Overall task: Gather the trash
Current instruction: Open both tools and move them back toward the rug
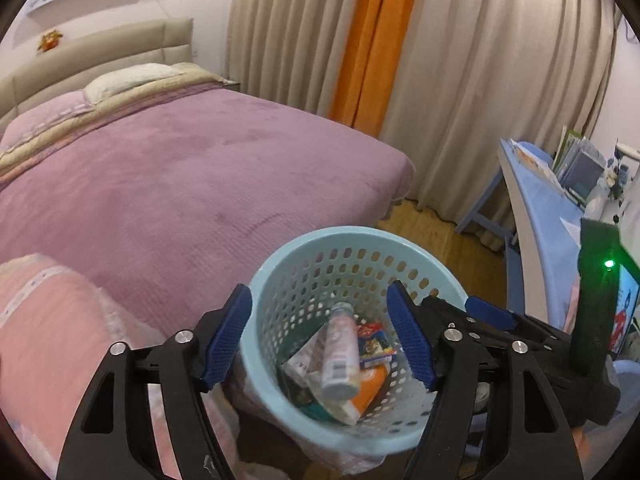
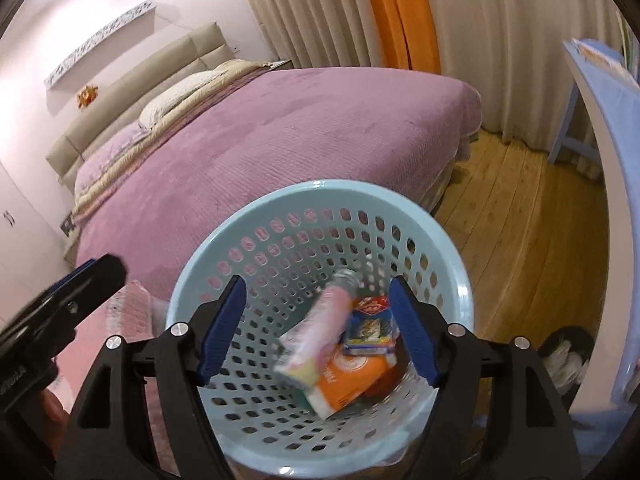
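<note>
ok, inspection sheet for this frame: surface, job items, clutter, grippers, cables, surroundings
surface: wooden floor, bare where visible.
job's things: light blue perforated basket holds a pink-labelled bottle, orange carton, small blue box.
clutter: dark bundle on the floor right of the basket.
grippers: left gripper and right gripper open above the basket, nothing between the pads.
cables: nothing seen.
surroundings: bed with purple cover, curtains, blue desk.

Purple-covered bed (image 1: pixel 192 168) with pillow (image 1: pixel 128 80) at headboard end; beige curtains (image 1: pixel 500 80); blue desk (image 1: pixel 536 200) beside wooden floor (image 2: pixel 520 208).
</note>
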Demonstrator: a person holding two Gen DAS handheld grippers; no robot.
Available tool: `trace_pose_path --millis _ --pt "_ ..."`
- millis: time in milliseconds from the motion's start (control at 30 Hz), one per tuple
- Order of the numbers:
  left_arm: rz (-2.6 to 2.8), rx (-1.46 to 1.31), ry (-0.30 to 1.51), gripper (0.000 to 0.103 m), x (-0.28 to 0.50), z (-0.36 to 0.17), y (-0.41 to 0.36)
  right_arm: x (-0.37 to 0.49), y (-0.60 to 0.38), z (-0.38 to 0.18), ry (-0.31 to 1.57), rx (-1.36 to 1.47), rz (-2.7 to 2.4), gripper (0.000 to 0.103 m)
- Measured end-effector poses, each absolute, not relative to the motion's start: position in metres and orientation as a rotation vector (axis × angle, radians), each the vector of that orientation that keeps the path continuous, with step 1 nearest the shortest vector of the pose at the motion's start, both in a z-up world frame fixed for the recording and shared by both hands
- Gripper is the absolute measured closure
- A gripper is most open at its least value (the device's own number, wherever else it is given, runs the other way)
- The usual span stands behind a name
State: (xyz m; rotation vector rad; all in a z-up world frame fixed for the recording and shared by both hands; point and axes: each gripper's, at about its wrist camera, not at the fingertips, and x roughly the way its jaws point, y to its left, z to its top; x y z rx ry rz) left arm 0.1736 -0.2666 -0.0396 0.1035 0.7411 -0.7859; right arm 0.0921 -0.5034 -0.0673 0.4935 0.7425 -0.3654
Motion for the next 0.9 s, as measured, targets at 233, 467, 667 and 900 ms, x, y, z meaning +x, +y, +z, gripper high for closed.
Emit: trace_pose_path --millis 233,467,667,900 --pt "-0.733 0.027 0.693 0.031 0.152 -0.026 -0.202 0.079 -0.461 -0.049 0.711 0.433 -0.316 0.033" --pt "-0.675 -0.029 0.605 0.024 0.125 -0.004 -0.136 0.071 -0.402 -0.022 0.653 0.338 -0.23 0.033" --pt "-0.594 -0.083 0.561 0.02 0.11 0.004 -0.07 0.08 -0.342 -0.012 0.654 0.254 -0.13 0.033" --pt "-0.415 -0.178 0.575 0.02 0.112 -0.014 0.033 0.097 -0.264 -0.017 0.648 0.139 -0.007 0.033"
